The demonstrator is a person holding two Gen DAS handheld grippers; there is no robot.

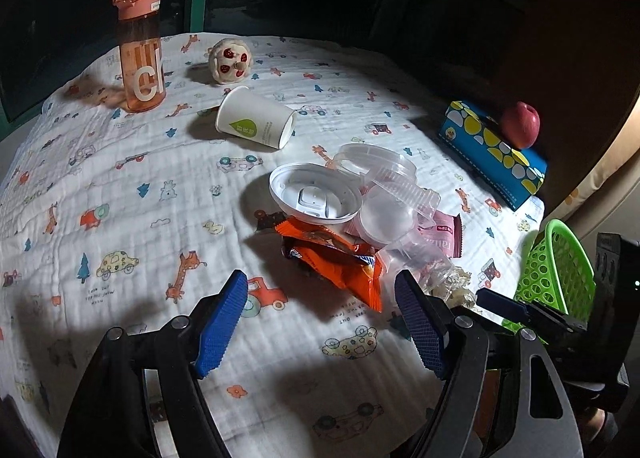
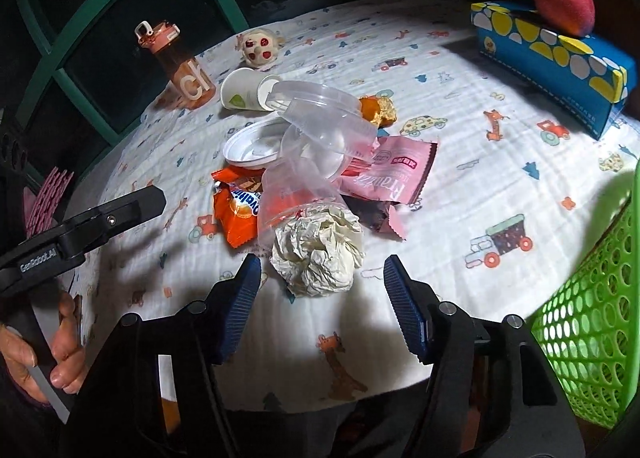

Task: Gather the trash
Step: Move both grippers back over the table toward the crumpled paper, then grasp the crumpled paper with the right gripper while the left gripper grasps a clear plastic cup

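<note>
I am holding the right tongs (image 2: 320, 298) open, pads not touching anything, with the crumpled paper ball (image 2: 318, 250) sitting just ahead of and between the tips. The left tongs (image 1: 320, 318) are also standing open and empty, hovering short of the orange wrapper (image 1: 340, 258).

All the trash is lying in one heap near the middle of the counter (image 2: 460, 185), on a printed cloth: the paper ball nearest me, clear plastic cups (image 2: 320, 129) stacked askew over it, a white lid (image 2: 250, 147), the orange wrapper and a pink wrapper (image 2: 394, 173). A paper cup (image 2: 244, 93) is lying on its side further back. The green basket (image 2: 592, 318) is waiting at the right edge.

Handling notes, judged:
- Paper ball: very light, soft, will compress; squeezing across its middle should be enough.
- Clear cups: thin, slippery, likely to buckle or shoot out; taking one wall at the rim looks safer.
- Wrappers: limp and flat; pinching a raised crimped end.

The bottle (image 2: 180, 69), toy (image 2: 260, 45), blue box (image 2: 560, 57) and apple (image 2: 564, 1) are not looking like trash to me.
</note>
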